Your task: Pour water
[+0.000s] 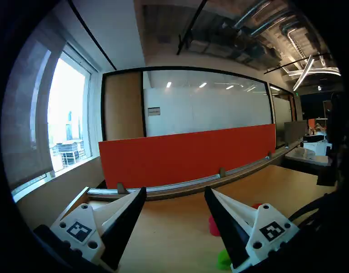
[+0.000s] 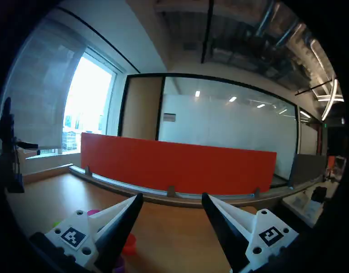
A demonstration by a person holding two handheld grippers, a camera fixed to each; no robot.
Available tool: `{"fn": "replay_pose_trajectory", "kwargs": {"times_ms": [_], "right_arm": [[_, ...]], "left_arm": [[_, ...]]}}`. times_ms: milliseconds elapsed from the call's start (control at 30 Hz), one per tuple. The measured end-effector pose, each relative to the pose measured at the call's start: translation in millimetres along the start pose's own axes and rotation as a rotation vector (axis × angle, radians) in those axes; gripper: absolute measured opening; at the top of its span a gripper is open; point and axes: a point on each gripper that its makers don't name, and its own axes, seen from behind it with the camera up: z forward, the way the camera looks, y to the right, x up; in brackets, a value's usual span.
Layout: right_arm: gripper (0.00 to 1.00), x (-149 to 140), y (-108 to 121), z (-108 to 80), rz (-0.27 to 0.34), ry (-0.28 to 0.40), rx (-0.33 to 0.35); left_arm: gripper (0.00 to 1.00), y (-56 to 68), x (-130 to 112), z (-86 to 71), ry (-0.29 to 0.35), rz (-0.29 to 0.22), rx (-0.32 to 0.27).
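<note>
On the wooden desk (image 1: 174,232), low down by the left gripper (image 1: 174,191), I count three small plastic bits: a pink piece (image 1: 213,226) just beside the inner edge of its right-hand finger, a green piece (image 1: 223,259) below that, and a red sliver (image 1: 256,205) peeking over the same finger. They may be cups, but too much is hidden to tell.

By the right gripper (image 2: 171,196) I count three more: a magenta piece (image 2: 93,212), a red piece (image 2: 129,245) and a purple piece (image 2: 120,263), all partly tucked behind its left-hand finger.

One orange divider (image 1: 188,157) runs along the desk's far edge, and one window (image 1: 67,123) is off to the side.

Both grippers are held roughly level above the desk, pointing at the divider. Each has its two fingers spread wide with nothing between them.
</note>
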Motion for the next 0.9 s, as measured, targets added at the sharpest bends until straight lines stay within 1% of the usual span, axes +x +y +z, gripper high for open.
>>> {"fn": "replay_pose_trajectory", "kwargs": {"times_ms": [67,267,467,600,900], "right_arm": [[1.0,1,-3,0.7,-0.014,-0.001,0.015],[1.0,0,-10,2.9,-0.073,-0.028,0.073],[1.0,-5,-19,3.5,-0.167,-0.056,0.152],[1.0,-8,-24,4.9,-0.216,-0.076,0.196],[1.0,-17,-40,6.8,-0.276,-0.121,0.302]], "left_arm": [[0.94,0.5,-1,1.1,-0.006,0.009,-0.01],[0.94,1.8,-3,4.0,-0.022,0.059,-0.042],[0.94,7.3,-3,5.4,-0.039,0.117,-0.091],[0.94,14.1,-10,7.2,-0.066,0.147,-0.133],[0.95,32.7,-26,10.8,-0.126,0.188,-0.244]]}}
